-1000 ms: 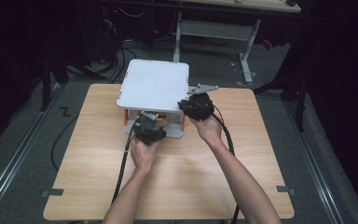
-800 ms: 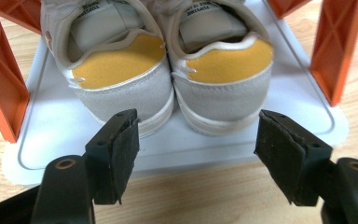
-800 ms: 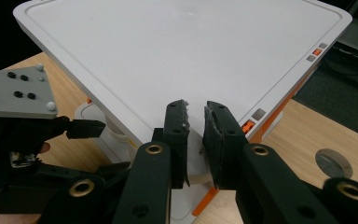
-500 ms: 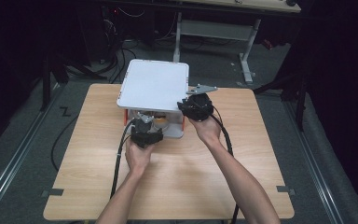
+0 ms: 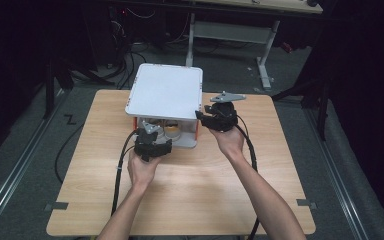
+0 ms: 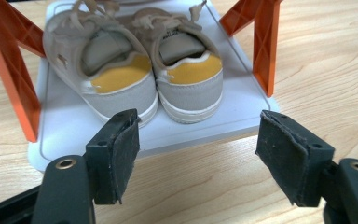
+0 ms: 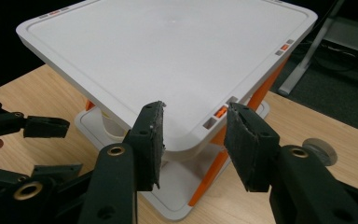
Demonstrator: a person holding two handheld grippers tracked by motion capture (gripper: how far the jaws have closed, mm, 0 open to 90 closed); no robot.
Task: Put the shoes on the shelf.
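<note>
- Tabletop (image 5: 190,200): one wooden surface; it carries one rack near its far edge, left of the middle.
- Rack (image 5: 166,90): one white two-level stand, made of a top panel and a bottom tray (image 6: 70,126) joined by orange corner posts (image 6: 265,42). Two posts are visible in the left gripper view.
- Shoes (image 6: 140,70): two grey canvas shoes with yellow insoles, side by side on the bottom tray, heels toward the rack's near edge.
- Right gripper (image 7: 193,140): jaws about half open and just been opening. They straddle the near right corner of the top panel; the pads are apart from it and grasp nothing.
- Left gripper (image 6: 196,149): jaws spread wide and released, level with the tray's near edge, just short of the shoe heels. Nothing is between them or touching them.
</note>
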